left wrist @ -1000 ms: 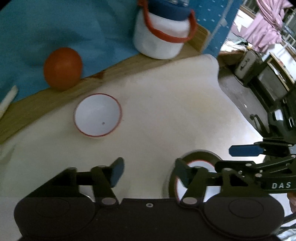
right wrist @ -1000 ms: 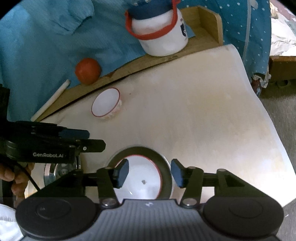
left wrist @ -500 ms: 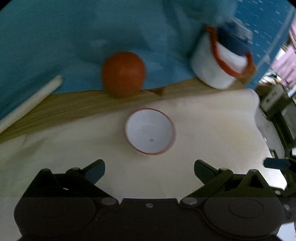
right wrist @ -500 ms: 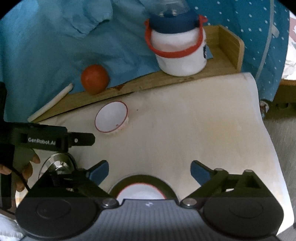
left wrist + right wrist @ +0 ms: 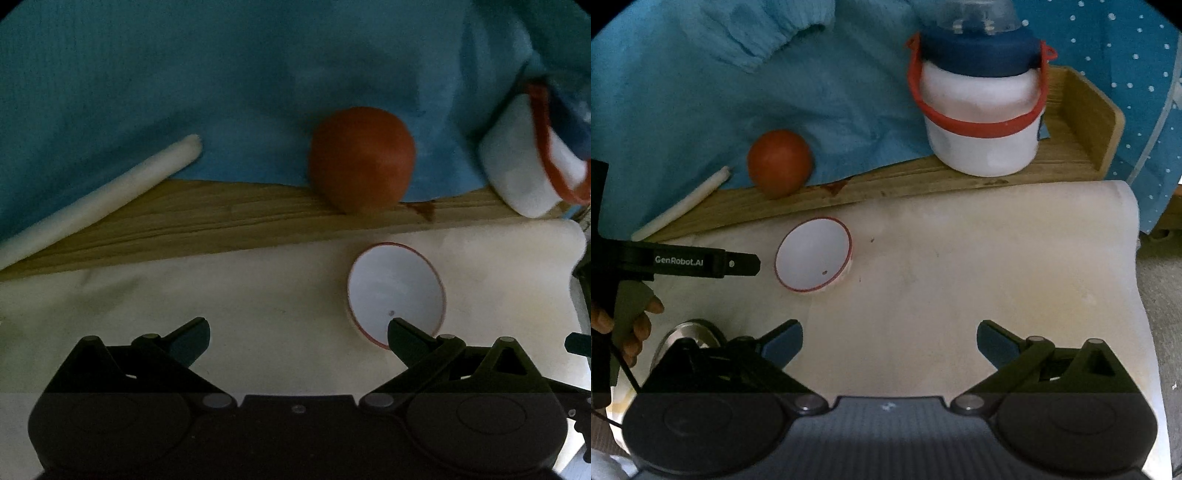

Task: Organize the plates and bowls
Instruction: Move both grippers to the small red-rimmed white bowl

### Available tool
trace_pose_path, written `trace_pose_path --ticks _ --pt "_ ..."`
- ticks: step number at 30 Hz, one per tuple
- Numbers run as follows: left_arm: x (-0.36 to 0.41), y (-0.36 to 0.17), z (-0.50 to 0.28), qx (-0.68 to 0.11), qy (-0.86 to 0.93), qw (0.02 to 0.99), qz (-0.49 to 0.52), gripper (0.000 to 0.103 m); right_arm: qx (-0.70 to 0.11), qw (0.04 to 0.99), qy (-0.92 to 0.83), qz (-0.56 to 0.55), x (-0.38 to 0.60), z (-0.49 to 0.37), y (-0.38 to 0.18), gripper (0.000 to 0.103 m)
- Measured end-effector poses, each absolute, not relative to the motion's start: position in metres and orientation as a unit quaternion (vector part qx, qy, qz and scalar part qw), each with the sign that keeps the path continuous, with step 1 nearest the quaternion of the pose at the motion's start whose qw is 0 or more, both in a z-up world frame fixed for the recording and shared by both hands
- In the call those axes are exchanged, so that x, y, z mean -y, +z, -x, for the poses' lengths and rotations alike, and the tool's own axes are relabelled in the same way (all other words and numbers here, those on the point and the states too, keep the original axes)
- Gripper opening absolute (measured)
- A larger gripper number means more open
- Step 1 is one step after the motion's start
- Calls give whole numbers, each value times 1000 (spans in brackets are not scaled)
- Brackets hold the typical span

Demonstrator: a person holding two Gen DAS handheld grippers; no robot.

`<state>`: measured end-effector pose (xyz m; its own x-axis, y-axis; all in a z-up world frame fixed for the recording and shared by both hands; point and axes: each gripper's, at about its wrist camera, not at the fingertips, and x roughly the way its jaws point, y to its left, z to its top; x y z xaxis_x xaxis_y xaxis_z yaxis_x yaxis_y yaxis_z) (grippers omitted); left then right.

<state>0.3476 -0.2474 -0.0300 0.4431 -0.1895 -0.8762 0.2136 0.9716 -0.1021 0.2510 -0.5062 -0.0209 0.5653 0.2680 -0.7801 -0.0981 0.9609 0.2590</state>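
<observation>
The little white bowl (image 5: 812,254) has a thin red rim and a dark speck inside — it sits on the cream cloth (image 5: 979,277), just near of the wooden tray (image 5: 1082,110). Left gripper (image 5: 297,334) and right gripper (image 5: 889,338) are both spread wide, holding nothing.

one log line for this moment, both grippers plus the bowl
left gripper: open, empty, beside bowl | right gripper: open, empty, short of bowl | bowl: upright on white cloth

Home setting: cloth-covered table (image 5: 997,277), wooden tray (image 5: 1082,110), tomato (image 5: 779,166), blue fabric (image 5: 683,92).
</observation>
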Motion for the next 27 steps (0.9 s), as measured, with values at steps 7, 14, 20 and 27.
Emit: trace_pose_path --ticks 7,14,20,27 --pt "248 -44 -364 -526 -102 845 -7 102 -467 873 104 -98 497 -281 -39 102" --pt "254 -53 -372 -532 -108 840 -17 102 -465 873 111 -93 485 -308 -50 102" --pt "255 -59 -377 -538 -109 836 -22 102 -467 873 118 -81 474 -324 -58 102" --pt "266 -67 -385 -542 -111 833 -24 102 -471 871 120 -66 469 -335 -64 99"
